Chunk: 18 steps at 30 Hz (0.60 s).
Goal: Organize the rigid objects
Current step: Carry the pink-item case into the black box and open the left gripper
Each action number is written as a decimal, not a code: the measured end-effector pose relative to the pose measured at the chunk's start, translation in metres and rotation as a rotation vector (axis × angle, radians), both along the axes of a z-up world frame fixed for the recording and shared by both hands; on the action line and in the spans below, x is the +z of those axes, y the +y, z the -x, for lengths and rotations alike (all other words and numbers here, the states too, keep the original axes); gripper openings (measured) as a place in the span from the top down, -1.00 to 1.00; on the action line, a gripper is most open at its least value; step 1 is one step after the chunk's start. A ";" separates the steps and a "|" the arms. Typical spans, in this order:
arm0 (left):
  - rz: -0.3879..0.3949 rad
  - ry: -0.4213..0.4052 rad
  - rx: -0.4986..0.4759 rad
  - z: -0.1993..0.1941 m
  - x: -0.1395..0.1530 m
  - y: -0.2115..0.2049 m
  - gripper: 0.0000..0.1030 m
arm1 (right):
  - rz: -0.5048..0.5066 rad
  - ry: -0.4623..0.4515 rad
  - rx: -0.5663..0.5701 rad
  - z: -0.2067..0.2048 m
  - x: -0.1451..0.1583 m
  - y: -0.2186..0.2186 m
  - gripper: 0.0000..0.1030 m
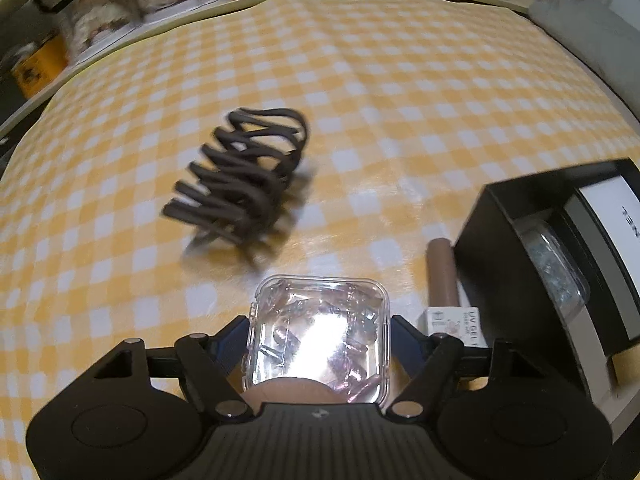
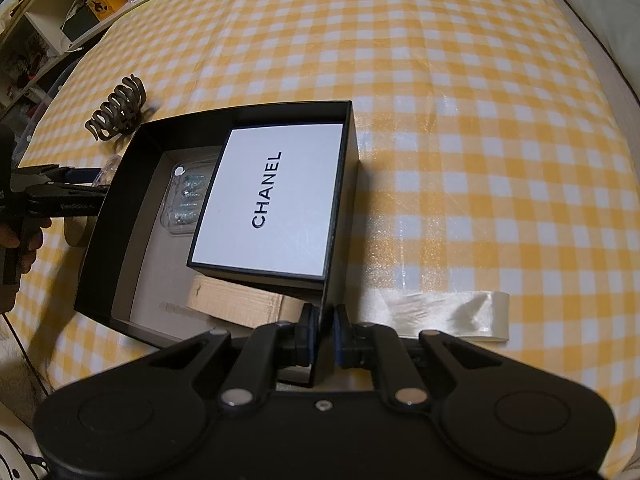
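A clear plastic case [image 1: 320,332] of small pinkish pieces sits between the fingers of my left gripper [image 1: 320,326], whose pads touch its two sides. Something round and tan lies under it. A brown hair claw [image 1: 244,184] lies on the checked cloth beyond. A brown tube [image 1: 442,276] with a white label lies beside the black box [image 1: 500,240]. My right gripper [image 2: 324,332] is shut on the near wall of the black box [image 2: 120,208]. Inside are a white Chanel box [image 2: 272,200], a clear case of silvery bits [image 2: 186,200] and a cardboard piece [image 2: 236,304].
A yellow and white checked cloth [image 2: 460,120] covers the table. A shiny clear strip [image 2: 448,312] lies right of the box. Shelves with boxes [image 1: 120,20] stand behind the table. A grey cushion [image 2: 600,8] is at the far right. A hand [image 2: 20,240] holds the left gripper.
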<state>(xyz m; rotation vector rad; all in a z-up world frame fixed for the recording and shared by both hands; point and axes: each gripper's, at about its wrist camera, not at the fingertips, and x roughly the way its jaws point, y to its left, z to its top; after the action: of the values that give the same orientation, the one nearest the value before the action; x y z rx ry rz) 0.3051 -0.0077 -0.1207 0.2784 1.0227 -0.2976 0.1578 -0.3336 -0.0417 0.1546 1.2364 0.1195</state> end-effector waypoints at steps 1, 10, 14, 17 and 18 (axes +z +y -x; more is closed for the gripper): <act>0.003 0.002 0.014 0.001 0.002 0.003 -0.47 | 0.000 0.000 0.000 0.000 0.000 0.000 0.81; 0.157 -0.120 0.145 0.023 0.054 0.018 -0.46 | 0.002 0.000 0.001 0.001 0.000 -0.002 0.81; 0.237 -0.131 0.136 0.041 0.075 0.008 -0.46 | 0.002 0.000 0.000 0.000 0.000 0.000 0.81; 0.288 -0.111 0.127 0.055 0.085 -0.005 -0.46 | 0.002 0.000 -0.001 0.001 0.000 -0.001 0.81; 0.300 -0.106 0.125 0.059 0.087 -0.008 -0.46 | 0.002 0.000 -0.001 0.001 0.000 -0.001 0.81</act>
<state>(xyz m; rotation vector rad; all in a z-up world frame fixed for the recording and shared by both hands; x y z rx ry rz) 0.2463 -0.0159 -0.0341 -0.0407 0.8732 -0.3153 0.1566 -0.3343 -0.0421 0.1532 1.2360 0.1178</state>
